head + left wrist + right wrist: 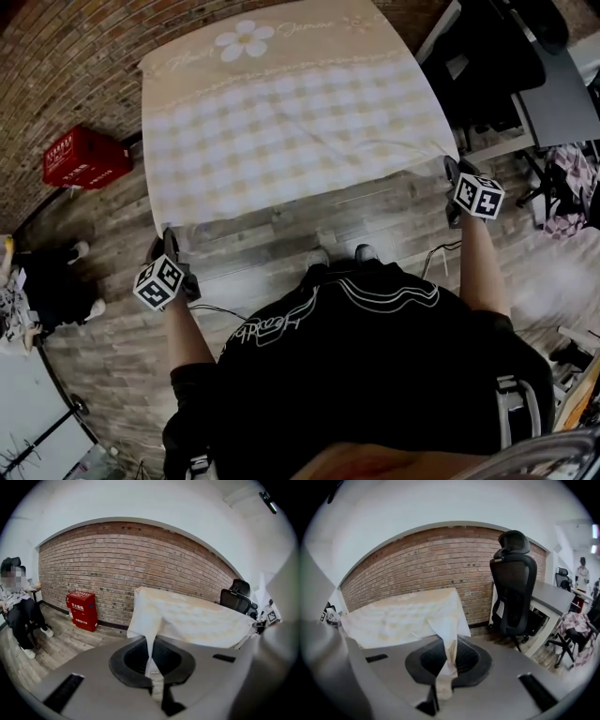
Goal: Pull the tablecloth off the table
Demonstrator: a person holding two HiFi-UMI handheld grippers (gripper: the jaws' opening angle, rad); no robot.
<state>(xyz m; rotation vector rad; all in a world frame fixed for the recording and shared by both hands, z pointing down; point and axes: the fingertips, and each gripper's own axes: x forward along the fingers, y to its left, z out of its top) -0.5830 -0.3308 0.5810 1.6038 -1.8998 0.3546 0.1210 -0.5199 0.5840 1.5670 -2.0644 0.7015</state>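
Closest in, at 8 o'clock in the head view, clamps the near-left corner of the tablecloth (pixel 291 112) in the left gripper (pixel 169 240), jaws shut tight on the fabric. At 2 o'clock, pinches the near-right corner likewise in the right gripper (pixel 452 170), jaws pressed on a fold. Farther out, toward 12 o'clock, shows the checked cloth spread over the table hidden beneath, daisy print at the far edge. Beyond, at 9 o'clock, shows a red box (pixel 84 157) on the wooden floor (pixel 112 309).
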